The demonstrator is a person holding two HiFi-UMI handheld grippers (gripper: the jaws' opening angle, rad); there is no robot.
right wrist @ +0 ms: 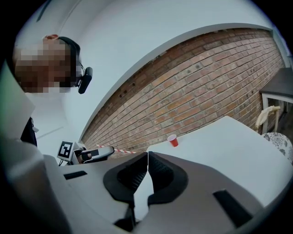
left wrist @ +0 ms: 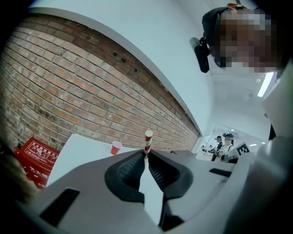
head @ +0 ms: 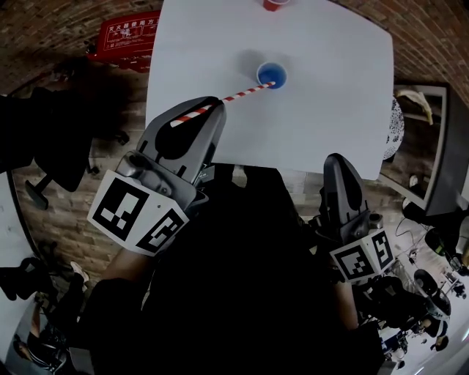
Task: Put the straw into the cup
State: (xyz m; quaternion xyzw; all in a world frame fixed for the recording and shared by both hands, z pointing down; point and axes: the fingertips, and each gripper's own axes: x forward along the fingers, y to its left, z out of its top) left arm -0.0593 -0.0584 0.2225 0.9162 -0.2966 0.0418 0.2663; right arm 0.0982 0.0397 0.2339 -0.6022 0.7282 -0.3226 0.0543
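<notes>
A red-and-white striped straw [head: 227, 98] is clamped in my left gripper [head: 207, 108], which is shut on it above the near edge of the white table [head: 330, 110]. The straw's far tip reaches the near rim of the blue cup [head: 272, 75]; whether it is inside I cannot tell. In the left gripper view the straw [left wrist: 148, 140] stands up out of the closed jaws of the left gripper [left wrist: 146, 156]. My right gripper [head: 337, 161] hangs off the table's front edge, shut and empty. The right gripper [right wrist: 148, 154] looks across at the straw [right wrist: 116, 149].
A red cup [head: 275, 4] stands at the table's far edge, also seen as the red cup [left wrist: 116, 147] and red cup [right wrist: 173, 140]. A red box [head: 128, 36] lies on the brick floor at left. A dark chair [head: 51, 139] is at left, shelving and clutter at right.
</notes>
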